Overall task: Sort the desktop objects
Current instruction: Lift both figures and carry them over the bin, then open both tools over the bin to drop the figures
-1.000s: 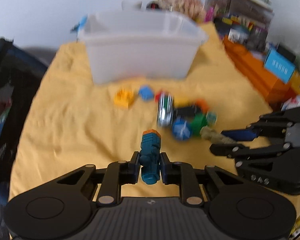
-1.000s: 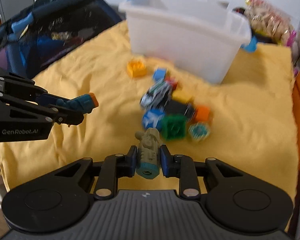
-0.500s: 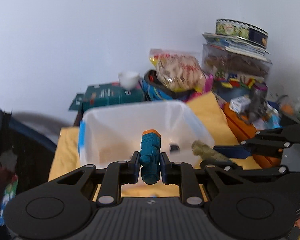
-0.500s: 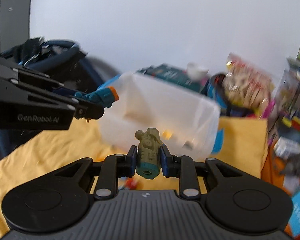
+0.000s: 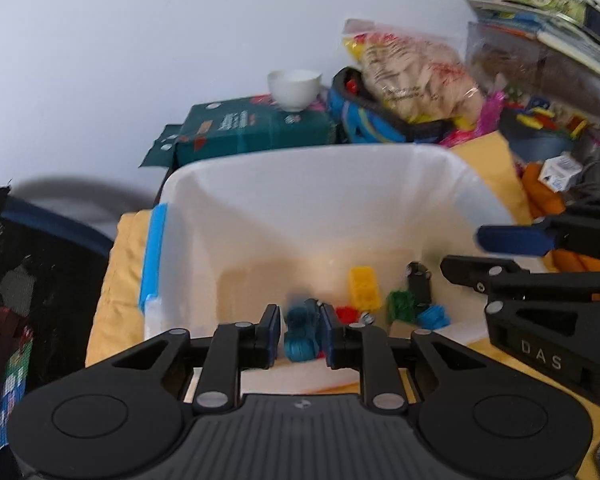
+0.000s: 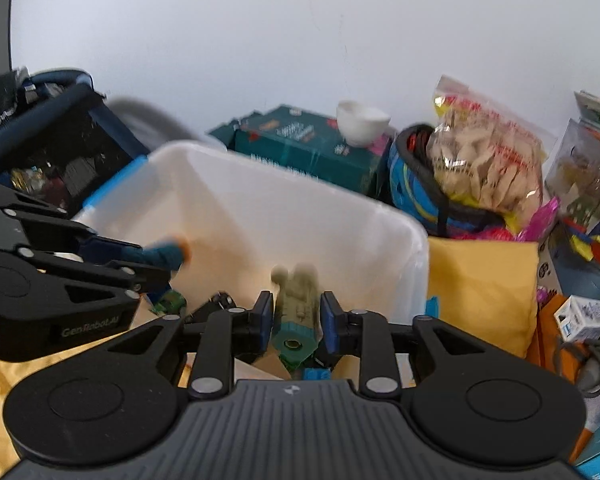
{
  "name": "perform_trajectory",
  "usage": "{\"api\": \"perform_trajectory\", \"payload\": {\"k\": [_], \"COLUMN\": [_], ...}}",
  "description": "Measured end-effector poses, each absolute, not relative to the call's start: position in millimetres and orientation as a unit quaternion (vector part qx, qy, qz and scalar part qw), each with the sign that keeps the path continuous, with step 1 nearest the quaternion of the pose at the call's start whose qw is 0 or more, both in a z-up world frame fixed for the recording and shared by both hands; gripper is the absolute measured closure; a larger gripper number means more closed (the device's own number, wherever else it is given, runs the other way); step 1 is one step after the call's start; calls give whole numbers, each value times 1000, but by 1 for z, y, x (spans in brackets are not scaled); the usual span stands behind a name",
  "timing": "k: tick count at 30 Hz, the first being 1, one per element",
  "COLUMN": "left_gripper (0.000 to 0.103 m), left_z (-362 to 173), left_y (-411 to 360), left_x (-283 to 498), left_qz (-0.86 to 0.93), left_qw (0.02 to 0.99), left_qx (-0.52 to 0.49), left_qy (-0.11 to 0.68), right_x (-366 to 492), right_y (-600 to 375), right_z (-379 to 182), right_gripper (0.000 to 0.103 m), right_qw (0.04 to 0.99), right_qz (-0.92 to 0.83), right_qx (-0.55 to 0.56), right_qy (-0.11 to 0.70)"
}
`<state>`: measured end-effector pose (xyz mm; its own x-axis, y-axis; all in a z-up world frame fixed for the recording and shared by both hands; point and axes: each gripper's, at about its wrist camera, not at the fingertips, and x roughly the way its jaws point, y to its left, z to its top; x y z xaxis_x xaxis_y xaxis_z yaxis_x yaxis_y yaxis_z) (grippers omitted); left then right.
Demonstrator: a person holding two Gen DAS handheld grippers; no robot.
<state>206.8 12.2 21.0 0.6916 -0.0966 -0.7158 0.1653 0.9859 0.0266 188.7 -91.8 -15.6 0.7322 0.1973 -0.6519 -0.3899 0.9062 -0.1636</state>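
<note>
While both grippers are held over the white plastic bin (image 5: 204, 240), their jaws are opening, and one toy is seen between each pair. Between the jaws of the left gripper (image 5: 300, 330) a teal toy figure (image 5: 300, 332) is seen, blurred, with gaps beside it on both sides; its orange tip is visible in the right wrist view (image 6: 168, 254). Between the jaws of the right gripper (image 6: 294, 318) an olive-green toy figure (image 6: 298, 300) with a teal-green round base is seen, likewise blurred and no longer pressed by the blue pads. Both toys are located above the bin's interior, near its front wall.

On the bin's floor several small toys can be counted in the left wrist view: one yellow brick (image 5: 364, 288), one dark toy car (image 5: 419, 282), one green piece (image 5: 400, 306), one blue piece (image 5: 434, 316) and one red piece (image 5: 346, 314). One blue clip (image 5: 154, 256) is fitted on the bin's left rim. The bin is set on a yellow cloth (image 6: 484, 280) covering the tabletop. Behind it one dark green box (image 5: 256, 130), one white bowl (image 5: 294, 88) on top of that box, and one clear bag of pale snacks (image 5: 412, 76) are seen.
</note>
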Motion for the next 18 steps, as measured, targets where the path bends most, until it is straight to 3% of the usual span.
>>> {"api": "perform_trajectory", "payload": {"k": [5, 11, 18], "left_gripper": [61, 60, 45], "left_z": [29, 46, 59], "left_y": [16, 16, 12], "left_x": [191, 167, 124], "left_qz": [-59, -50, -68], "left_qw": [925, 933, 938], "left_qx": [52, 70, 75], "left_qy": [372, 348, 331], "right_x": [184, 166, 130], "right_y": [-102, -109, -112], "right_z": [-12, 4, 11], "right_gripper": [56, 51, 48], "right_qw": [926, 935, 936], "right_qz": [154, 163, 185], "right_qx": [-119, -94, -104], "right_qy": [325, 300, 280]}}
